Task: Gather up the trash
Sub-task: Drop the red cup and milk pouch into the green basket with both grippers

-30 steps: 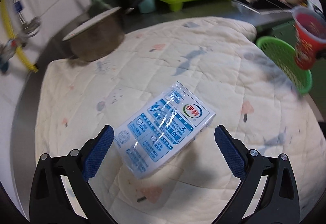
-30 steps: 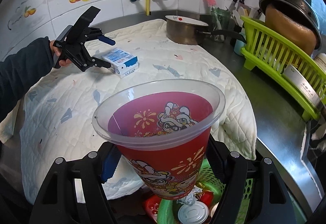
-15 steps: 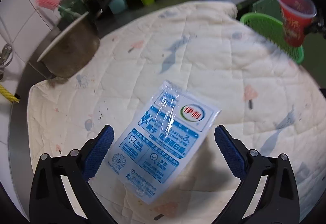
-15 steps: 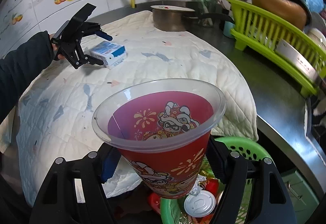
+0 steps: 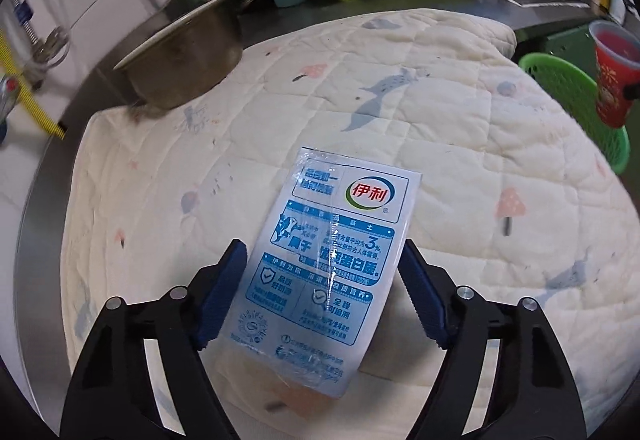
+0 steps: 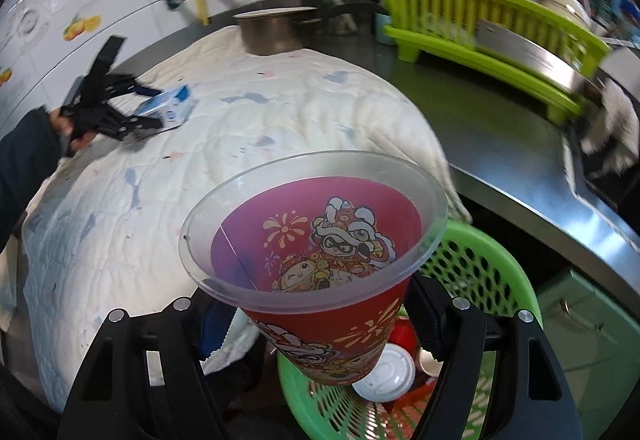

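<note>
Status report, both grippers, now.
Left gripper jaws shut on milk carton on the quilt. Right gripper shut on red cup, over green basket. Nothing in the way.

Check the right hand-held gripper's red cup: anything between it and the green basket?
Nothing visible. The red cup, held by the right hand-held gripper, hangs directly over the green basket; only trash already inside lies beneath it.

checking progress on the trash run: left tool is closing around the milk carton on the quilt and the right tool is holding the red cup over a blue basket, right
Almost. The basket below the red cup is green, not blue; the right wrist view shows this. The rest holds: the right tool holds that cup above it, and the left tool has its blue pads on either side of the milk carton on the quilt.
</note>
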